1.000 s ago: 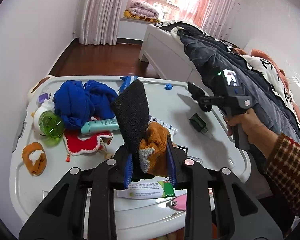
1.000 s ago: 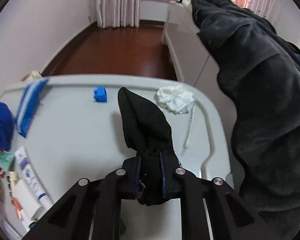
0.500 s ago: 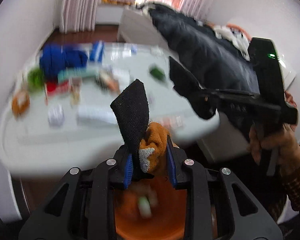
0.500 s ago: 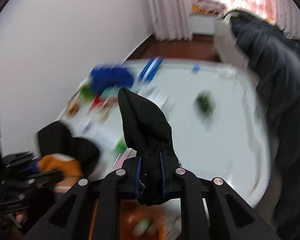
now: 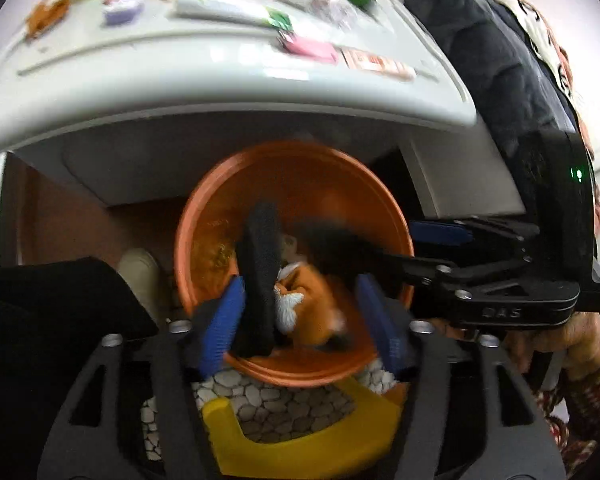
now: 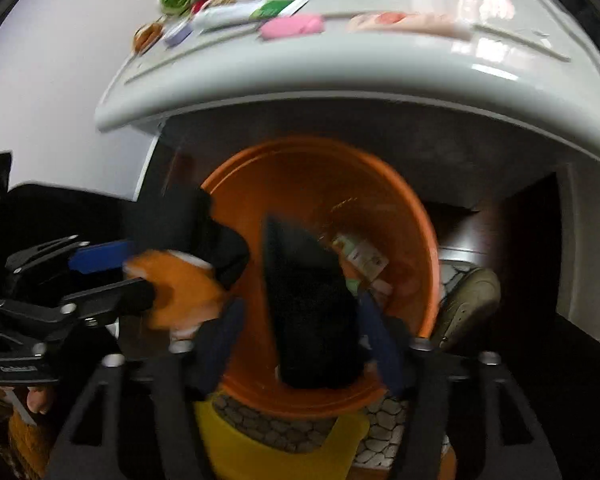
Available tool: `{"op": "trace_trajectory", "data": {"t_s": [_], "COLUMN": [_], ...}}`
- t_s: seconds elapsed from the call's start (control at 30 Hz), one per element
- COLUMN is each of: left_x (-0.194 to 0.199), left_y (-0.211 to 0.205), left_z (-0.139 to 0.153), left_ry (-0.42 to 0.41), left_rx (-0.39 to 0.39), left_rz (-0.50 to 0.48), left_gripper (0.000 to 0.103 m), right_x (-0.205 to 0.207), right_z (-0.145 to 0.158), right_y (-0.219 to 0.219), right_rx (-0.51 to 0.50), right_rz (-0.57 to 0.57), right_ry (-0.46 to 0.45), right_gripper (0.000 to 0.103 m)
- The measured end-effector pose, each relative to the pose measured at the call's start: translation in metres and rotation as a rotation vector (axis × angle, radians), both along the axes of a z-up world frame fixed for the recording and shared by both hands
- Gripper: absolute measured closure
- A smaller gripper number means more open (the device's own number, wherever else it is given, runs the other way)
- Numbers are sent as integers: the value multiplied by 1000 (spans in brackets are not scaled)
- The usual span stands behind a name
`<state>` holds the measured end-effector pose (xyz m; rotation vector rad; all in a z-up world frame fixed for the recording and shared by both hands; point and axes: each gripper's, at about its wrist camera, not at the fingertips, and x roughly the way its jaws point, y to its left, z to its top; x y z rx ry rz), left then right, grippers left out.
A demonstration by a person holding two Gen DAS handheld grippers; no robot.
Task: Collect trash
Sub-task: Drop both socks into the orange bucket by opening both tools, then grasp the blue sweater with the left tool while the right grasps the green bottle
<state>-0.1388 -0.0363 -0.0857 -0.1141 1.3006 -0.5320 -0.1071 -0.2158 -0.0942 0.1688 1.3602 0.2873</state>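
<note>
While both claws are spreading over the orange bin [image 5: 204, 236] at frame centre, the left claw [image 5: 300, 320] is releasing a limp orange-and-black sock [image 5: 312, 300] and the right claw [image 6: 300, 328] a black sock [image 6: 304, 300], both light, soft cloth best pinched anywhere along a fold.

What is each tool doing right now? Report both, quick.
Left tool: just opened, black-and-orange knitted sock loose between its jaws.
Right tool: just opened, black fabric sock loose between its jaws.

— How do the two grippers stand?
— Both point steeply down, side by side. The left gripper [image 5: 300, 312] and the right gripper [image 6: 302, 320] have just been opening; cloth seemingly sits loose between each pair of jaws.
</note>
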Motion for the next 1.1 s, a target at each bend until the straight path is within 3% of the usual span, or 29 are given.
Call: {"op": "trace_trajectory", "data": {"t_s": [0.1,0.23,0.37,0.5,0.6,0.73,0.9,0.97,1.0,1.07,1.1], "left_x": [5,37,103,181,255,337,376,380,381,380,377], "left_y": [5,17,32,35,33,31,15,6,4,3,2], "left_z": [16,53,98,122,119,83,46,39,37,35,35], "left_ry": [-56,-210,-376,-473,-472,-407,-385,-411,-416,-412,-417], "left_rx": [0,17,54,126,212,334,438,446,431,392,385], "left_rz": [25,73,181,246,278,323,304,270,254,239,231], "left_gripper": [38,37,22,13,13,13,13,26,49,74,80], "right_x": [4,21,52,83,105,122,129,132,134,138,141], "right_z": [16,49,92,116,119,113,96,90,88,84,84], "right_y": [-12,-21,-25,-31,-39,-60,-73,-78,-81,-88,-91], "right_rx": [-4,5,-4,-15,-16,-38,-54,-71,-82,-111,-123], "right_rz": [-33,-59,-57,-87,-117,-162,-180,-185,-193,-216,-224], "right_ry": [-71,-166,-283,-384,-403,-392,-376,-361,-353,-345,-346], "right_gripper": [31,30,23,19,19,19,19,19,19,19,19]}}
